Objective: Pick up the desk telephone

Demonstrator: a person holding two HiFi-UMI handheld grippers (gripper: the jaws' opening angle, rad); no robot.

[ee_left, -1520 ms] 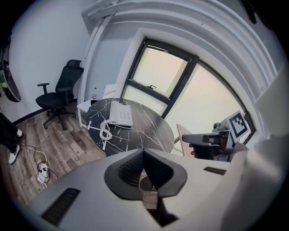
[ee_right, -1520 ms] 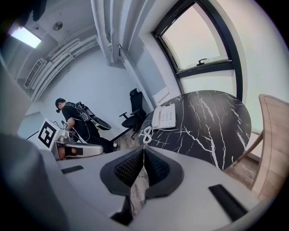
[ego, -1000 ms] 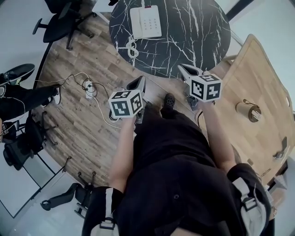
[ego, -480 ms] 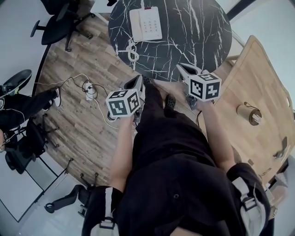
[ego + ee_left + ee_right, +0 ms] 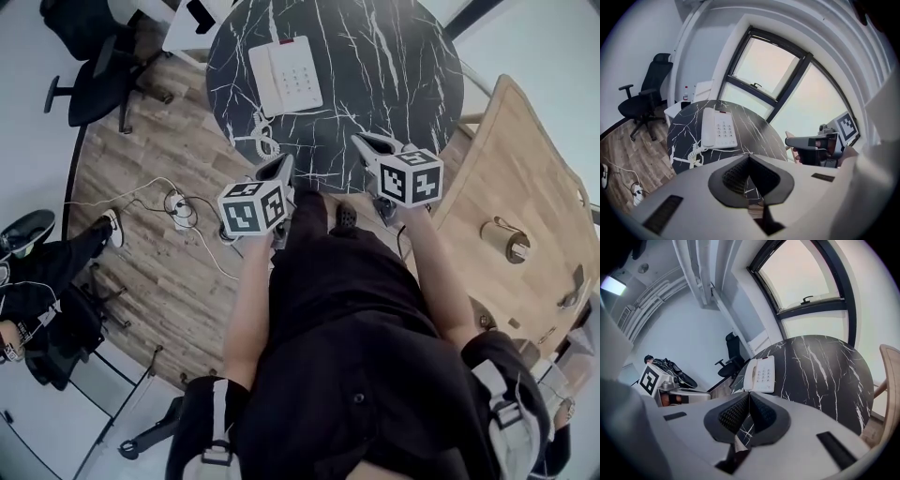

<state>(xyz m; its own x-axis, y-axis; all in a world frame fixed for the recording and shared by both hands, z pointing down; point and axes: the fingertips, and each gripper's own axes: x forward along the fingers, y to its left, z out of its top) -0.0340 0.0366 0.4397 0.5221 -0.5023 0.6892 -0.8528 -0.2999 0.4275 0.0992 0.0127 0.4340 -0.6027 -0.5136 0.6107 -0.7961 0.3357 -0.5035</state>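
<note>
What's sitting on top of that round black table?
A white phone lies there, its curly cord bunched at the table edge. The rest of the top looks bare. Its near rim is hidden behind the left tool and right tool.

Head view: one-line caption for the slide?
Left gripper and right gripper, both shut and empty, poised at the near edge of a round black marble table bearing the white desk telephone.

The round table (image 5: 403, 66) is bare to the right of the telephone (image 5: 286, 77) and between it and the near edge. The coiled cord (image 5: 265, 139) lies at that edge, left of the clear strip. A wooden table (image 5: 530, 150) stands close on the right; an office chair (image 5: 89, 84) stands apart on the left.
</note>
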